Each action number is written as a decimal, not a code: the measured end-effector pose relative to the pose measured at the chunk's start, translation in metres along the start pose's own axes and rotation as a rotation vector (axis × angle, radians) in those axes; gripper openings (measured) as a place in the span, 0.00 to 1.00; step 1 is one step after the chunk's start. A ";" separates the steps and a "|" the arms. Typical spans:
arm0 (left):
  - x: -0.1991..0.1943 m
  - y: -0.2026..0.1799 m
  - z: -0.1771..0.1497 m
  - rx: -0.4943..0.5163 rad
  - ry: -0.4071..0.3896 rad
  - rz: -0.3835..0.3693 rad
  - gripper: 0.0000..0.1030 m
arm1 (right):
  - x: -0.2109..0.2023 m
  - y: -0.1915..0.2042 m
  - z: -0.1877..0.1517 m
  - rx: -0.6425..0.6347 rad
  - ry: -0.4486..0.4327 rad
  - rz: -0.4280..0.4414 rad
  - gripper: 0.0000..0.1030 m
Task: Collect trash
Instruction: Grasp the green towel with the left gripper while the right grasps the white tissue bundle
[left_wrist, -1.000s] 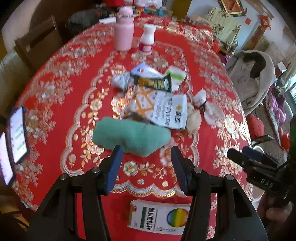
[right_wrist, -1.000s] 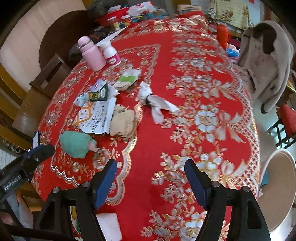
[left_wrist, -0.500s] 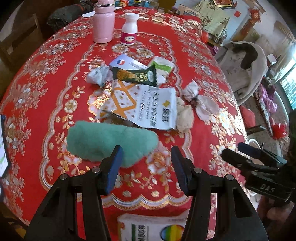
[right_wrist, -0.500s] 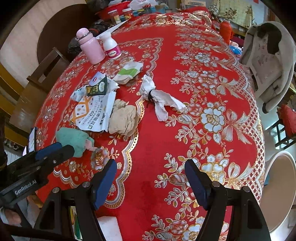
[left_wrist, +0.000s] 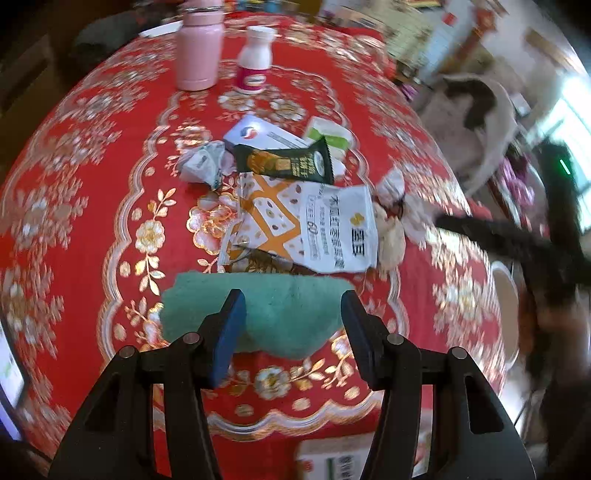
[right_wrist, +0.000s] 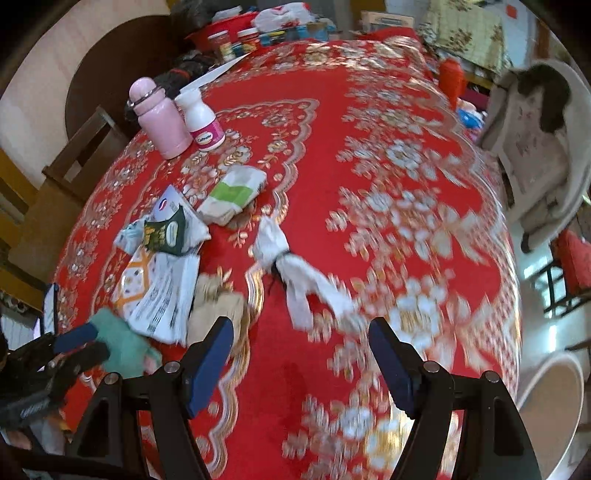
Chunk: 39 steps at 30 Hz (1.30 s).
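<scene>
Trash lies on the red patterned tablecloth (left_wrist: 92, 206): a green cloth (left_wrist: 280, 314), a white and orange snack bag (left_wrist: 306, 225), a dark green wrapper (left_wrist: 284, 164), a crumpled foil packet (left_wrist: 205, 164), a beige paper wad (right_wrist: 218, 306) and a white knotted tissue (right_wrist: 291, 273). My left gripper (left_wrist: 291, 314) is open with its fingers over the green cloth. My right gripper (right_wrist: 301, 343) is open and empty, just short of the white tissue and the beige wad. It shows blurred at the right of the left wrist view (left_wrist: 517, 240).
A pink bottle (left_wrist: 199, 48) and a white pill bottle (left_wrist: 255, 59) stand at the far side. A white and green box (right_wrist: 232, 195) lies near the wrappers. A medicine box (left_wrist: 340, 461) lies at the near edge. A white bin (right_wrist: 550, 413) stands right of the table.
My left gripper has moved forward so its open fingers now stand over the green cloth. My right gripper has moved forward toward the white tissue and beige wad.
</scene>
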<state>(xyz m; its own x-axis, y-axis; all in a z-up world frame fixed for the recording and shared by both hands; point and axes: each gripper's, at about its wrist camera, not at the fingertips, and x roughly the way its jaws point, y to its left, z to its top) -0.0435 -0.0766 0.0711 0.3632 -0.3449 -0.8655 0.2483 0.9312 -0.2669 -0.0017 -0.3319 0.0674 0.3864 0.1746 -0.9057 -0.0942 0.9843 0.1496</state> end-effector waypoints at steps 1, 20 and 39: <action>0.000 0.000 0.000 0.030 0.004 -0.009 0.53 | 0.007 0.002 0.007 -0.021 0.006 -0.011 0.71; 0.026 -0.008 0.010 0.483 0.102 -0.081 0.63 | 0.066 0.019 0.030 -0.077 0.072 0.020 0.66; -0.008 0.016 -0.009 0.044 0.131 0.031 0.32 | 0.011 0.005 -0.008 0.035 0.018 0.104 0.20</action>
<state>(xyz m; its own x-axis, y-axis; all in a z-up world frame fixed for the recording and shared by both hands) -0.0501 -0.0577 0.0696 0.2522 -0.2946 -0.9217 0.2790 0.9342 -0.2223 -0.0058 -0.3255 0.0552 0.3597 0.2755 -0.8915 -0.1010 0.9613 0.2563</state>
